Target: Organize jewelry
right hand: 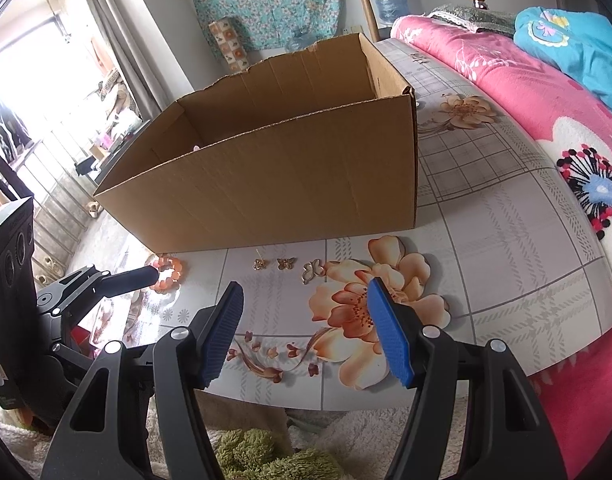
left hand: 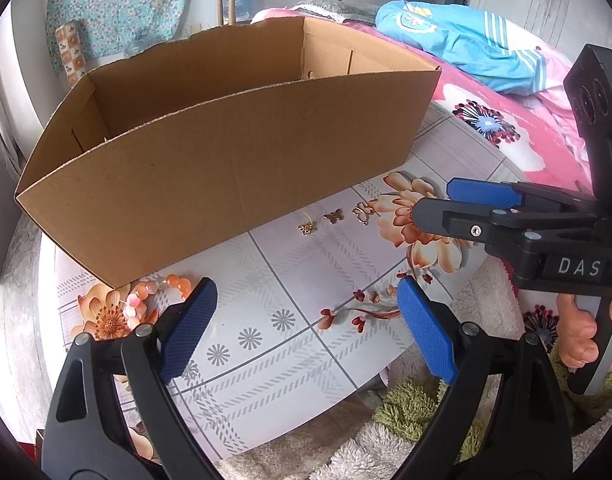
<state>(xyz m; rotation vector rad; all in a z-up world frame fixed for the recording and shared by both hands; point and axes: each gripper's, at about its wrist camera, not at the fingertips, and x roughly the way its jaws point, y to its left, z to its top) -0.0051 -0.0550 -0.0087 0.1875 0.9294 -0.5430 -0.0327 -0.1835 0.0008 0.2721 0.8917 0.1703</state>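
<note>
An open cardboard box (left hand: 226,160) fills the upper middle of both views, standing on a table (left hand: 290,280) covered with a grey plaid cloth printed with orange flowers. Just in front of the box's near wall, at the centre of the left wrist view, three small gold-coloured pieces lie in a row on the cloth: a tiny earring with a thin post (left hand: 306,227), a butterfly charm (left hand: 333,215) and a paler open-wire butterfly (left hand: 362,213). They sit near one another but apart. In the right wrist view they show at middle centre as (right hand: 259,263), (right hand: 285,263) and (right hand: 312,271). A bracelet of glossy orange and pink beads (left hand: 154,294) lies curled at the box's lower left corner, in the left part of the frame.

The left tongs (left hand: 306,330) stand wide apart above the cloth with nothing between their blue pads. The right tongs (right hand: 302,332) are likewise spread, holding nothing; seen from the left wrist view they enter from the right edge (left hand: 434,204), pointing toward the pale butterfly
</note>
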